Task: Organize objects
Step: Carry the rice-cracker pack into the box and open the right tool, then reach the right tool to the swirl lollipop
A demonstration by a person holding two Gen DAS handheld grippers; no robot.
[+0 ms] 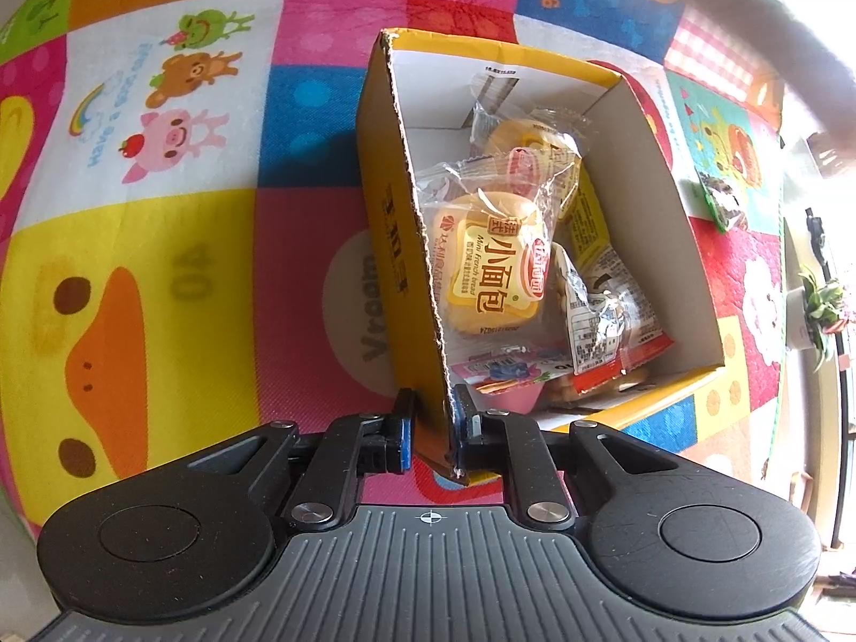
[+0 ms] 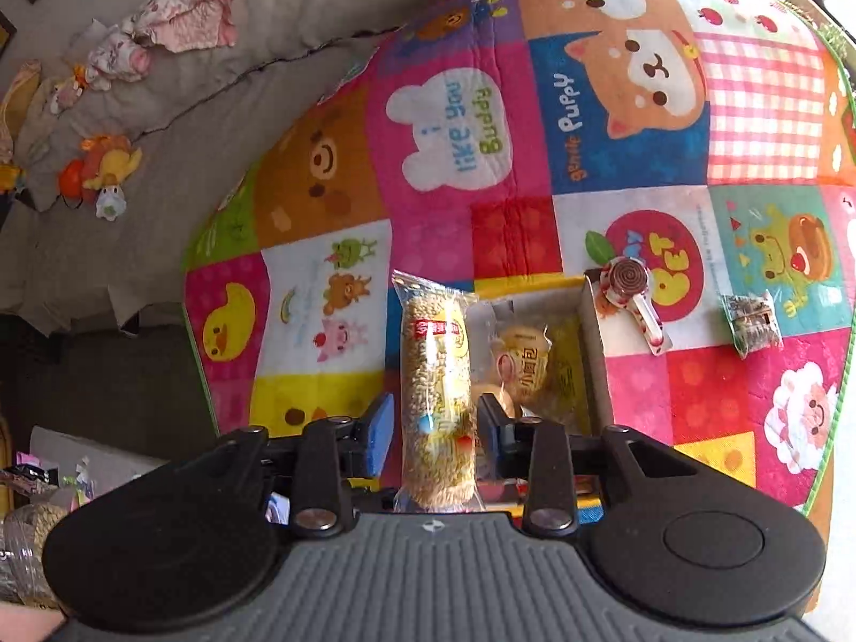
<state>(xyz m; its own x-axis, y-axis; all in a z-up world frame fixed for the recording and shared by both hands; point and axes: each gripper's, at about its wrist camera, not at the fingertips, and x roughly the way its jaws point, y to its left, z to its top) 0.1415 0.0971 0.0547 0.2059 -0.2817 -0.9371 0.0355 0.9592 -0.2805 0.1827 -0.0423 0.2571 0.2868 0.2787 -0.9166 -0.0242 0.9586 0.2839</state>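
Observation:
A yellow cardboard box [image 1: 385, 203] stands open on the colourful play mat [image 1: 160, 214]. Inside lie several snack packets, with a mini French bread packet [image 1: 492, 267] on top. My left gripper [image 1: 432, 409] is shut on the box's near wall by its corner. In the right wrist view a long puffed-rice bar packet [image 2: 436, 374] stands between the fingers of my right gripper [image 2: 434, 420], just over the box's [image 2: 594, 331] left side. The jaws are parted, and a gap shows beside the left pad [image 2: 381, 436]. A swirl lollipop [image 2: 631, 289] and a small dark-filled packet [image 2: 751, 323] lie on the mat.
A grey sofa [image 2: 160, 107] with plush toys [image 2: 101, 166] borders the mat on the left. A potted plant [image 1: 813, 310] stands past the mat's right edge. A blurred sleeve [image 1: 776, 27] crosses the top right of the left wrist view.

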